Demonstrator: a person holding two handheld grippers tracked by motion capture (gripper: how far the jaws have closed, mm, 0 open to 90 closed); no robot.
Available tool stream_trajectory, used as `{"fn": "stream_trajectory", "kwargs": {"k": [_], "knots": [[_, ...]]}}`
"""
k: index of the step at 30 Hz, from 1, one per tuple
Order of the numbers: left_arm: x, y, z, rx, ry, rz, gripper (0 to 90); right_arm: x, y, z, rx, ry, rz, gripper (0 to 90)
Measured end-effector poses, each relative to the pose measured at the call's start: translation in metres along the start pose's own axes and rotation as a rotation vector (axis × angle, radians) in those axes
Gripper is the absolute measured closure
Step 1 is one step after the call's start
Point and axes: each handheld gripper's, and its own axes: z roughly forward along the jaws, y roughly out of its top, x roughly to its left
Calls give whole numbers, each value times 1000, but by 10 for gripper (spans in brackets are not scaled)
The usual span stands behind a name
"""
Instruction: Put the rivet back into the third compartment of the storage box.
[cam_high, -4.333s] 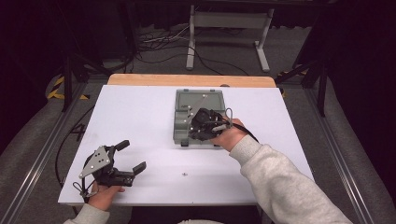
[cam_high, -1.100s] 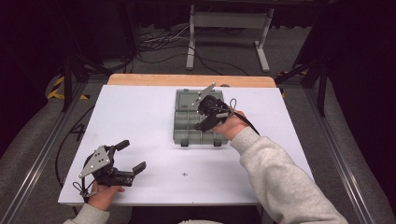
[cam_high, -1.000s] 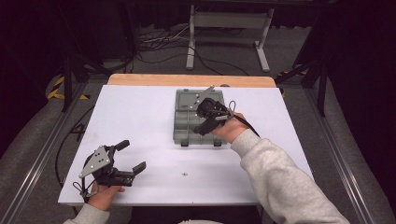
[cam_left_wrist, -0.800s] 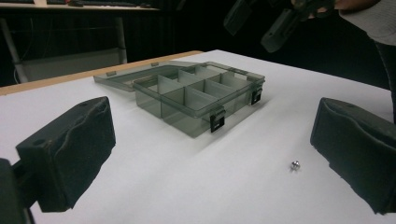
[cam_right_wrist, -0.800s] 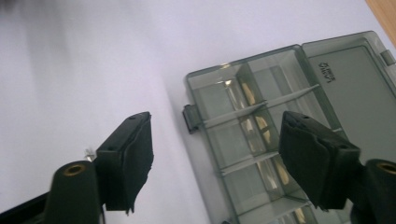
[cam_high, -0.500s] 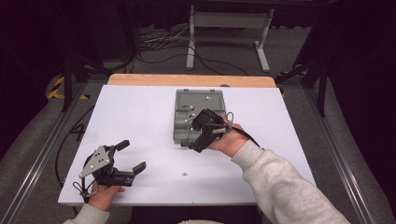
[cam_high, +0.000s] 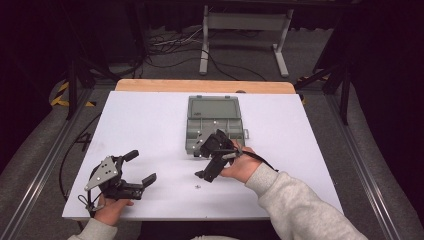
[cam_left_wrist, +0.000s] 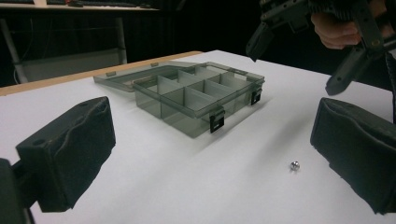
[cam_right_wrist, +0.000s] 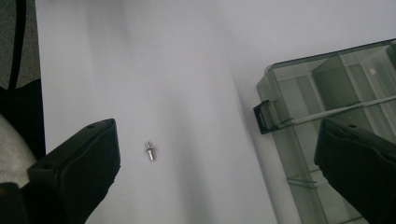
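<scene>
High view: white rectangular table (cam_high: 150, 120), bearing all items. Translucent grey plastic compartment box (cam_high: 214, 125) at centre, lid laid open and flat toward the far edge; empty divided cells and black latches on the near wall seen in the left gripper view (cam_left_wrist: 198, 100). Right gripper (cam_high: 205, 162) held just off the box's near left corner, angled down toward the table; jaws just opened and standing wide apart, nothing between the pads. Left gripper (cam_high: 141, 167) near the front left edge, well apart from the box; jaws spread wide, nothing gripped. Small silver metal pin (cam_high: 197, 187) lying on the bare table just beside the right gripper's jaws, near the box's latch in the right gripper view (cam_right_wrist: 150, 151).
</scene>
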Motion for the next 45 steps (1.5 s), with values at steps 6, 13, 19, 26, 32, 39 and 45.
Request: {"fn": "stream_trajectory", "kwargs": {"k": [6,13,19,26,32,39,45], "knots": [[0,0,0,-1,0,-1,4,8,-5,14,16,3,-26,17],[0,0,0,0,1,-1,4,19,-10,29,49,35,-45,44],[0,0,0,0,1,3,4,25,-14,41,72,53,-44,69],[0,0,0,-1,0,-1,4,30,-17,53,98,85,-54,129],[0,0,0,-1,0,-1,4,34,-18,63,120,98,-54,218],[0,0,0,-1,0,3,4,34,-18,69,139,109,-66,374],[0,0,0,0,-1,0,4,35,-17,66,130,134,-84,618]]}}
